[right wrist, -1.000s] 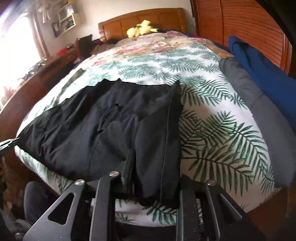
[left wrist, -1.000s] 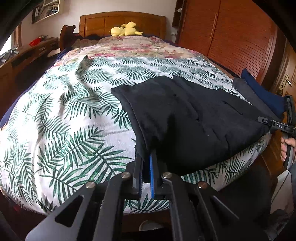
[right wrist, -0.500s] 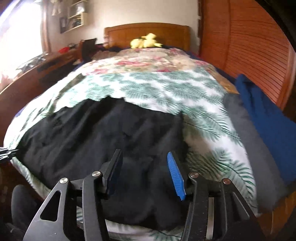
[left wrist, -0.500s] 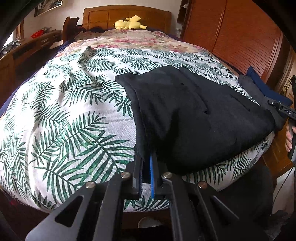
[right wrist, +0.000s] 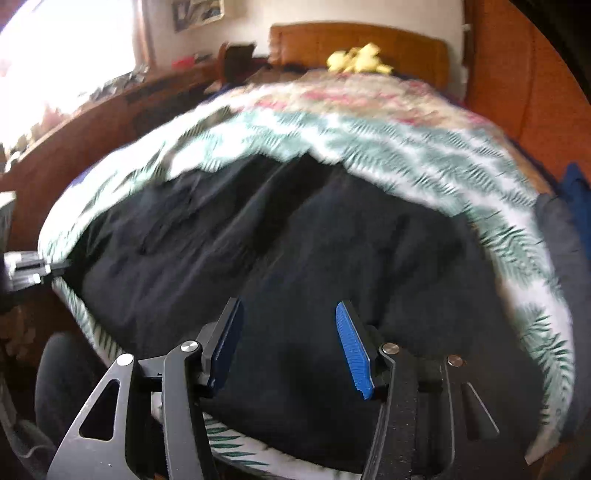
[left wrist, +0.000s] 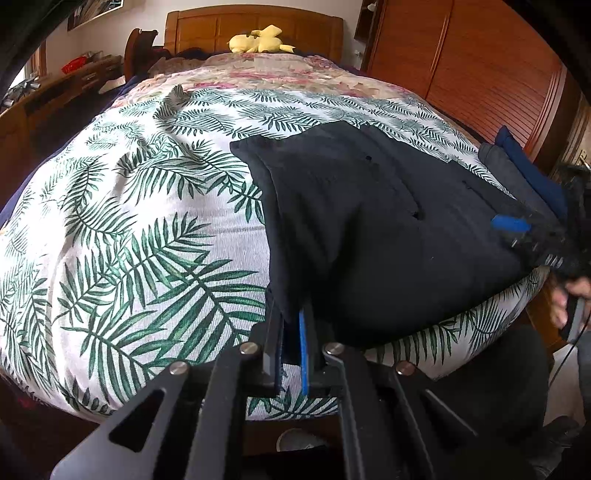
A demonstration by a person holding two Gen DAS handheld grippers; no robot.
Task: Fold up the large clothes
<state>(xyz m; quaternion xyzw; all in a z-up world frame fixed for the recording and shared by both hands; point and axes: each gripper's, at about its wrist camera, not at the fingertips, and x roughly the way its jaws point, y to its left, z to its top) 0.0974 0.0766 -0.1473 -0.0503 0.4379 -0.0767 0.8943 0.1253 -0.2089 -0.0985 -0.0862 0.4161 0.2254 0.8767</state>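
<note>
One gripper, the right gripper (right wrist: 290, 347), has let go of the black garment (left wrist: 369, 229) w/ jaws apart, left gripper (left wrist: 291, 343) stays clamped on its hem at lower centre, so this fold seems laid.

Matt black cloth garment (left wrist: 369, 229), leaf-print cotton bedspread (left wrist: 129, 221), glossy wooden headboard (left wrist: 255, 22)

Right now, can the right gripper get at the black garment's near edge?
Probably yes: the right gripper hovers over the black garment with jaws apart, nothing between them and the cloth.
</note>
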